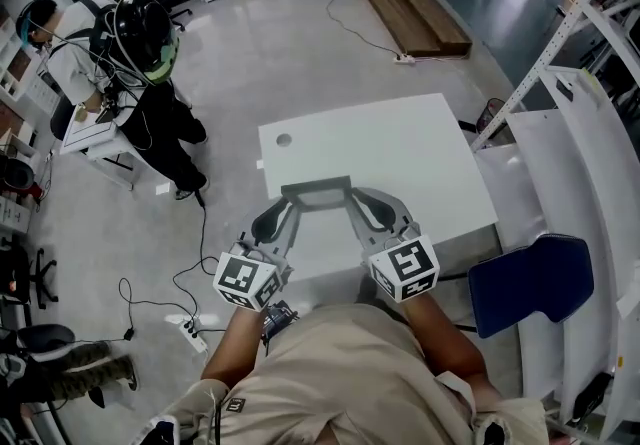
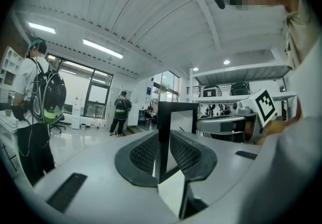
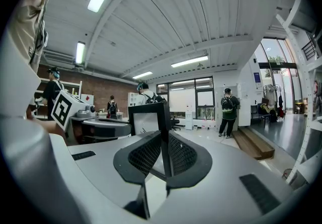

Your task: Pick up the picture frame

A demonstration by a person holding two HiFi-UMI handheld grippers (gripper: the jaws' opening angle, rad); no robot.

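Picture frame (image 1: 320,191) gripped at centre of head view, over counter (image 1: 400,143). One side edge clamped in left tongs (image 1: 288,205), other in right tongs (image 1: 357,203). Equal squeeze advised, frame held level, both raised together.

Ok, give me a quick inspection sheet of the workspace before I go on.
Surface: white rectangular table, bare apart from a small round grey hole near its far left corner.
Job's things: dark-rimmed rectangular picture frame, held upright over the table's near side.
Clutter: nothing seen.
Grippers: left gripper and right gripper each clamp one side of the frame between their fingers.
Cables: black cable and white power strip on the floor at left.
Surroundings: blue chair at right, person with a backpack at left, wooden platform beyond.
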